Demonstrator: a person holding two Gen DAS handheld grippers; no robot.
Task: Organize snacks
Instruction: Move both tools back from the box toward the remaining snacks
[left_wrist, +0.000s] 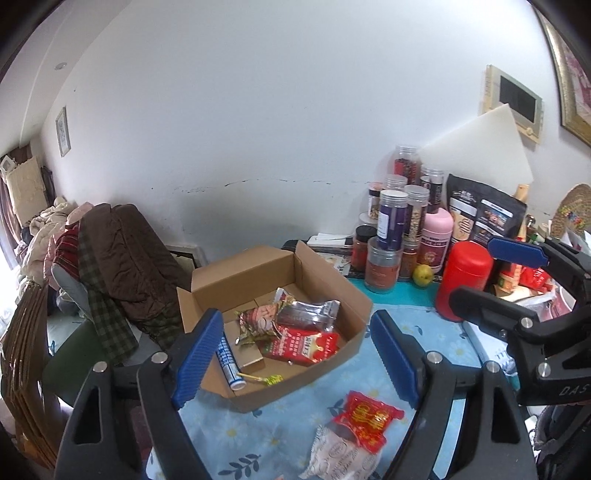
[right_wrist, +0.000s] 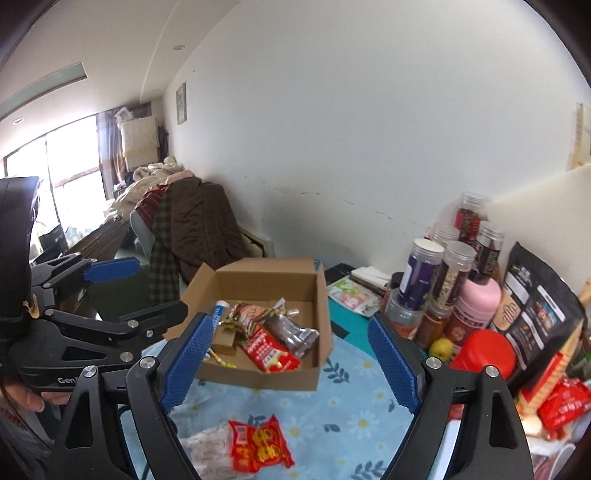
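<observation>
Near the cardboard box, we held both grippers spread and empty; next, the red packet needed grasping.

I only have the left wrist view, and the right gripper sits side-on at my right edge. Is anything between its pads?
Observer: No. The right wrist view shows the right gripper open with nothing between its pads; the cardboard box lies beyond them.
Operator: Any snacks right of the red canister? It's cluttered there for me.
Observer: Yes, red packets lie low at the right edge, below the black pouch.
Operator: What's holding the left gripper?
Observer: A hand wraps its handle at the left edge.
</observation>
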